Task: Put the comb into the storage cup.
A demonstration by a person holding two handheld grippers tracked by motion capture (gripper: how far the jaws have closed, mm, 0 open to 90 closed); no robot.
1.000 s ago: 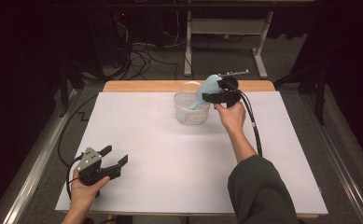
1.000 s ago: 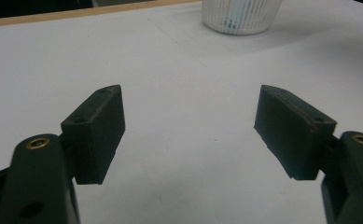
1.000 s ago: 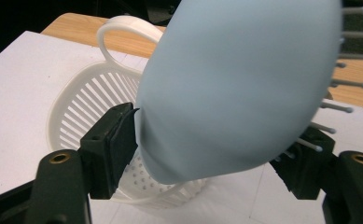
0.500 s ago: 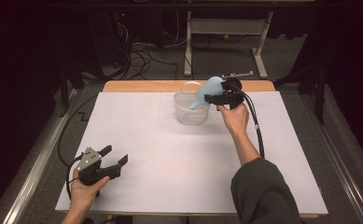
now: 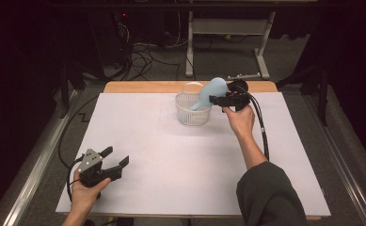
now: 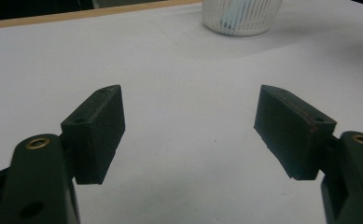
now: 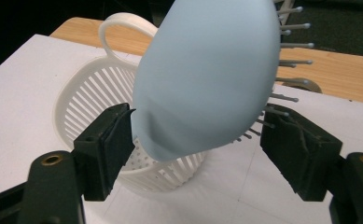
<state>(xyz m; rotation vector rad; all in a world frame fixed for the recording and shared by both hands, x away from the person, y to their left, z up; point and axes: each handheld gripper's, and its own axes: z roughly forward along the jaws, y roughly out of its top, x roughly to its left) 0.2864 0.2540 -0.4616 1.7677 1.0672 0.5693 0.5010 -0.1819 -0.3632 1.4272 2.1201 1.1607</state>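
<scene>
The right gripper (image 7: pixel 198 140) had just been opening its fingers, the pale blue hairbrush (image 7: pixel 207 79) between them, handle down in the white slatted basket (image 5: pixel 193 108). The left gripper (image 5: pixel 109 165) hovered wide-fingered and empty over the counter (image 5: pixel 171 155).

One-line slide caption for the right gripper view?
Right gripper, jaws just opening, around pale blue plastic hairbrush standing in white slotted basket.

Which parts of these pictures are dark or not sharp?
High view: the floor beyond the white table is very dark. Left gripper view: the basket far off looks soft. Right gripper view: the near blue hairbrush is slightly blurred.
</scene>
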